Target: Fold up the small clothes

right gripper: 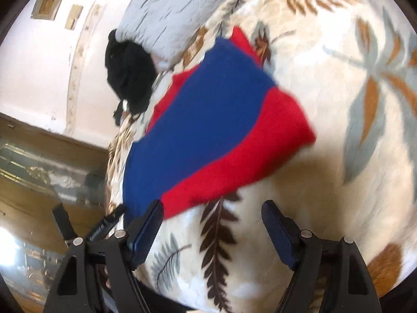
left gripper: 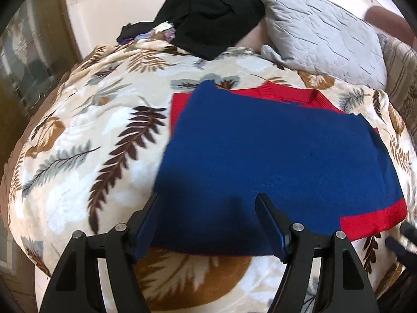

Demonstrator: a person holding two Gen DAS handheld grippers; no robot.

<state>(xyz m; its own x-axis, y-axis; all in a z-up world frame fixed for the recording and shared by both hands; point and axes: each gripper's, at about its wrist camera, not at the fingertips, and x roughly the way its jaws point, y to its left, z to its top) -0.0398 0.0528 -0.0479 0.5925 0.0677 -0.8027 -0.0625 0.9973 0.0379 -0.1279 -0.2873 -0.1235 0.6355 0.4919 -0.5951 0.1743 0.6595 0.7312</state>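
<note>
We hold both grippers wide apart and empty: the blue-and-red garment (left gripper: 273,161) lies folded flat just ahead of the left gripper (left gripper: 208,224) (ahead-left of the right gripper (right gripper: 212,224)), probably released to settle.

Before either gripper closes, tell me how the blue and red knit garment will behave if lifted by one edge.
The blue and red knit garment lies flat in folded layers, so it is probably floppy and would likely drape and unfold. It looks light. On the plush leaf-print blanket, pushing may bunch it rather than slide it.
</note>
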